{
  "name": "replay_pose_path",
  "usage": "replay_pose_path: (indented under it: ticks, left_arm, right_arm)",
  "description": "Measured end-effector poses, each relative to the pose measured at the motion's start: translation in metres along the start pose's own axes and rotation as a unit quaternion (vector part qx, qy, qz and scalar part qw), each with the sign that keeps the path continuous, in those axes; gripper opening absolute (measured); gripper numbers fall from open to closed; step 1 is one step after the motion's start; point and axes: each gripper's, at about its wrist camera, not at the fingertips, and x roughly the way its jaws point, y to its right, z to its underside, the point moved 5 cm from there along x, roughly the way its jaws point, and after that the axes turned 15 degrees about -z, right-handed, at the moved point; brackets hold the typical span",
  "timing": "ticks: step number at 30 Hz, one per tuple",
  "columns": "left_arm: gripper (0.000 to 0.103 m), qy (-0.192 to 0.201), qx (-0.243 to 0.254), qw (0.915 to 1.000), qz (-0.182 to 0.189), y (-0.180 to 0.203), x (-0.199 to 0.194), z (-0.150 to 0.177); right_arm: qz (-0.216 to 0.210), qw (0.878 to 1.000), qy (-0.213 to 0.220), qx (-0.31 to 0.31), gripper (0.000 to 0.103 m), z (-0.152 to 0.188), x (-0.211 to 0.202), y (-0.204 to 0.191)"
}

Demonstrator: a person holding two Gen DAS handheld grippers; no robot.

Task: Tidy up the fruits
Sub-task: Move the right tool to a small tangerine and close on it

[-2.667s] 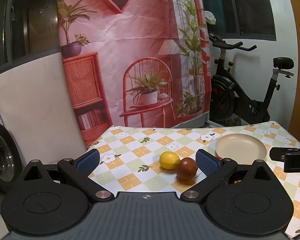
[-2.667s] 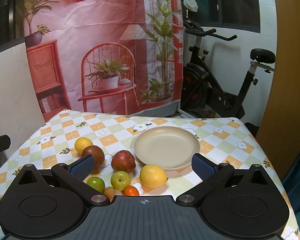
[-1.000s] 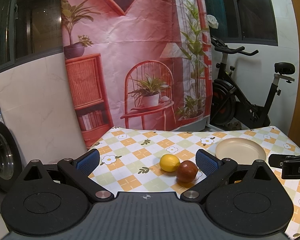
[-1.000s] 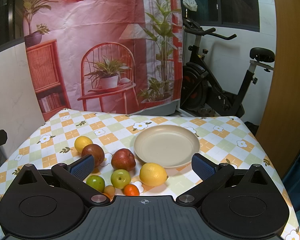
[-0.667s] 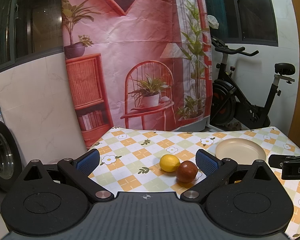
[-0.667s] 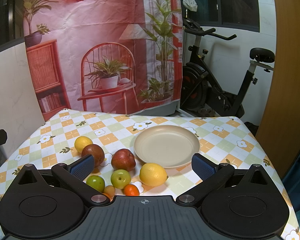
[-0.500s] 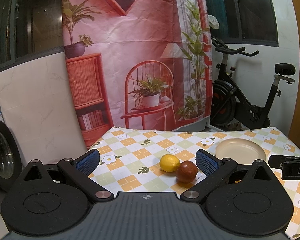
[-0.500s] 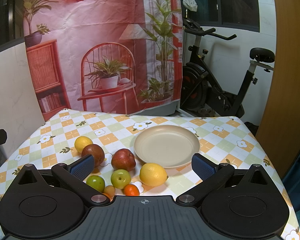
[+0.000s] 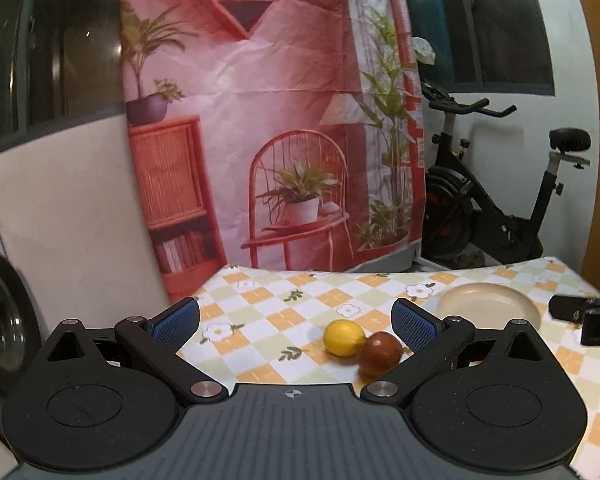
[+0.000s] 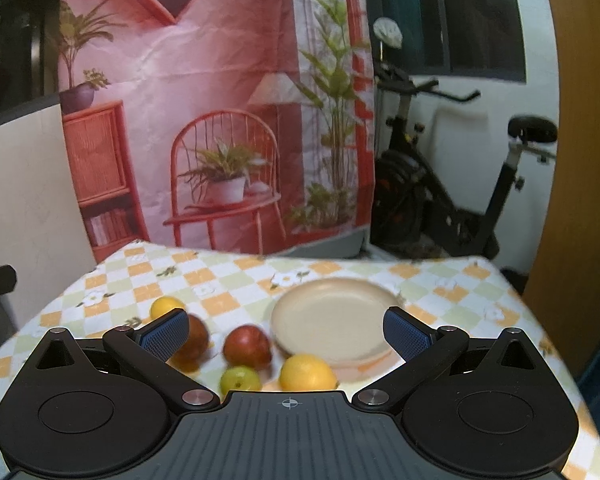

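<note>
Desk [image 10: 452,280]: covered with a checked cloth in orange, pale green and white, with flower prints.

Plate [image 10: 332,316]: beige, round, bare; sits right of centre on the desk in the right wrist view, and at the far right in the left wrist view [image 9: 488,300].

Fruits, all on the cloth, none on the plate:
- Large yellow lemon [image 10: 307,372], just in front of the plate's near rim, partly hidden by the gripper body.
- Red apple [image 10: 247,346], left of the plate, near it.
- Small green fruit [image 10: 240,378], in front of the red apple.
- Dark red-brown fruit [image 10: 194,340], left of the apple, partly behind a blue finger pad; seen also in the left wrist view [image 9: 380,353].
- Small yellow fruit [image 10: 166,306], behind the dark one; in the left wrist view [image 9: 343,337] the two touch or nearly touch.

Left gripper [image 9: 296,320]: jaws spread wide, holding nothing; raised above the desk's left end, with the yellow and dark fruits between its fingers in the view.

Right gripper [image 10: 286,332]: jaws spread wide, holding nothing; above the near desk edge, facing the plate. View slightly blurred.

Background: a pink printed backdrop [image 10: 204,92] behind the desk, an exercise bike [image 10: 452,192] to its right.
</note>
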Motion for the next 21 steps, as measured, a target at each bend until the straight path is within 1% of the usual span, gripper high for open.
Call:
replay_pose_path:
  ticks: [3,5,7,9,12,15,18,21]
  left_arm:
    - [0.103,-0.001,-0.002,1.0,-0.008,0.003,0.012,0.0]
    - [0.102,-0.001,-0.013,0.9998,-0.015,0.002,0.02,0.0]
    - [0.101,0.008,-0.023,0.9995,-0.017,0.003,0.026,0.001]
    - [0.1,0.014,-0.03,0.9994,-0.005,0.005,0.032,0.003]
    - [0.1,0.0,-0.054,0.9985,0.015,0.007,0.043,0.007]
    - [0.097,-0.012,-0.073,0.9971,0.019,0.007,0.053,0.018]
    - [0.097,-0.038,-0.072,0.996,0.038,0.009,0.063,0.028]
    - [0.097,-0.049,-0.07,0.9957,0.036,0.009,0.069,0.039]
  right_arm:
    - [0.008,1.0,0.022,-0.019,0.103,0.001,0.01,0.008]
    - [0.017,0.998,0.035,-0.038,0.103,0.001,0.018,0.011]
    - [0.022,0.997,0.05,-0.048,0.103,0.002,0.027,0.015]
    - [-0.003,0.997,0.062,-0.033,0.103,0.004,0.036,0.019]
    - [-0.037,0.998,0.055,-0.017,0.103,0.011,0.05,0.023]
    - [-0.04,0.998,0.047,-0.022,0.103,0.022,0.061,0.026]
    - [-0.06,0.997,0.037,-0.013,0.103,0.035,0.068,0.027]
    - [-0.054,0.998,0.032,-0.019,0.103,0.047,0.073,0.029]
